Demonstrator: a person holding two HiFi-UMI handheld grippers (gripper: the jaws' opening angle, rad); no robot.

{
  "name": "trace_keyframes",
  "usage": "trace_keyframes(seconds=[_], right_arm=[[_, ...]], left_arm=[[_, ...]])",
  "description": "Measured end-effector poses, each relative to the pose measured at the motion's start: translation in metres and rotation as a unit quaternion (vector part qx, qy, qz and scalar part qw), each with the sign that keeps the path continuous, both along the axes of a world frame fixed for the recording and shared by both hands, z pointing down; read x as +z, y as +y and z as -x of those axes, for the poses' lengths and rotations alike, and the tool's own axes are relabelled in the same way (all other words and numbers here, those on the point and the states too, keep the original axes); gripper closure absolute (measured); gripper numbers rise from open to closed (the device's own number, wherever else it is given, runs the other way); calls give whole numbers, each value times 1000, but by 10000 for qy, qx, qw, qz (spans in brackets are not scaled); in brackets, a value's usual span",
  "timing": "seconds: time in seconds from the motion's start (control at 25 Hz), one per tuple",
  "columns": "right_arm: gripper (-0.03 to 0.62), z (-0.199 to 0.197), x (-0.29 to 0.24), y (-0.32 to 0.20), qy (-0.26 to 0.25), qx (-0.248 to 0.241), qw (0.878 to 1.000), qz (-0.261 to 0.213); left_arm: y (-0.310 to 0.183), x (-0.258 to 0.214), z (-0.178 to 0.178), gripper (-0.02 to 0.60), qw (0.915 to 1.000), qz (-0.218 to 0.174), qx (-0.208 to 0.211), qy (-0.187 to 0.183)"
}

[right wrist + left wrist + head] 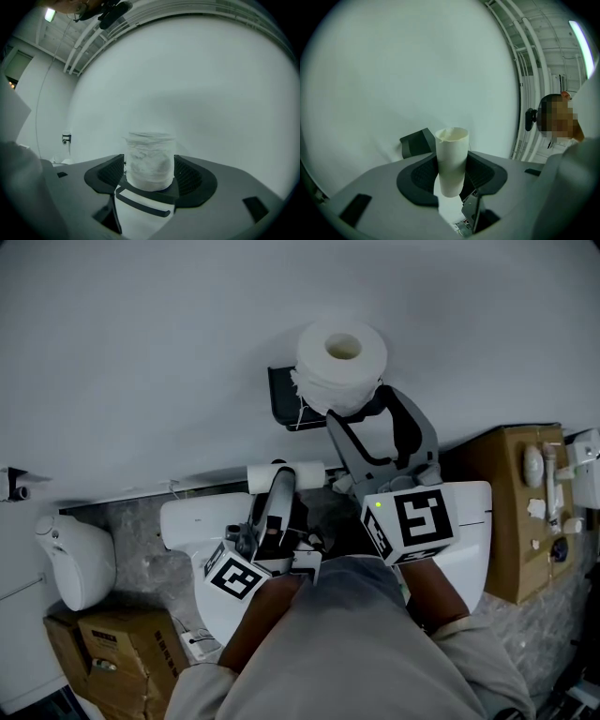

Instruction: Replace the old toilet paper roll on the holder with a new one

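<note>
**Head view with both tool views: the roll and the right tool.** The roll [337, 381] sits on the black holder [281, 395], which is fixed to the wall [141, 352]. In the head view the roll lies at 12 o'clock from the right tool [150, 174]. Its long axis stands upright with the hole facing up, so it runs crosswise to the line along which that tool points.

The right tool is released. Its jaws stand spread, one at 9 o'clock and one at 3 o'clock of the roll, with the roll between their tips. The pads lie just beside the paper, and no squeeze shows in it.

The left tool [452, 180] is clenched on a bare white tube [307, 473], and both pads touch it. In the head view the tube lies level, its long axis running from 9 to 3 o'clock, well below the holder and at about 7 o'clock from the roll. This tool lies rolled on its side, one jaw over the other.

The right hand is the nearer to the holder. As judged, the old core is off and a full roll is seated. The coming move then turns on the upright axis. A straight retreat toward 6 o'clock should clear both jaws without tipping the roll or dragging paper, whereas a sideways drift would push a pad into its flank.
</note>
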State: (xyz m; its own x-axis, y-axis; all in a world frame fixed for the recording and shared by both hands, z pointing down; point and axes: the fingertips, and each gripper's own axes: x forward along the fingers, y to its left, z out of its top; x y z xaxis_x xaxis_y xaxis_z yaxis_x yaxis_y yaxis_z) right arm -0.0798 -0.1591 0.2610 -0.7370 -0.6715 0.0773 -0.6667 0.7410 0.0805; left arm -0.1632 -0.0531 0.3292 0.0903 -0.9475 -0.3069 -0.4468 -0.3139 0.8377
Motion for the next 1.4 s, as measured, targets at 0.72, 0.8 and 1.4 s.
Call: trace_keyframes(seconds=[0.72, 0.8, 1.4], right_arm=[[149, 23, -6, -35, 88, -79, 9999, 95], [149, 21, -7, -35, 81, -109, 9998, 127], [149, 21, -5, -26, 30, -244, 9992, 308]], left_arm=[[3, 7, 7, 410, 9997, 29, -252, 66], [3, 7, 9, 410, 9996, 24, -273, 80], [2, 3, 5, 410, 9999, -35, -143, 51]])
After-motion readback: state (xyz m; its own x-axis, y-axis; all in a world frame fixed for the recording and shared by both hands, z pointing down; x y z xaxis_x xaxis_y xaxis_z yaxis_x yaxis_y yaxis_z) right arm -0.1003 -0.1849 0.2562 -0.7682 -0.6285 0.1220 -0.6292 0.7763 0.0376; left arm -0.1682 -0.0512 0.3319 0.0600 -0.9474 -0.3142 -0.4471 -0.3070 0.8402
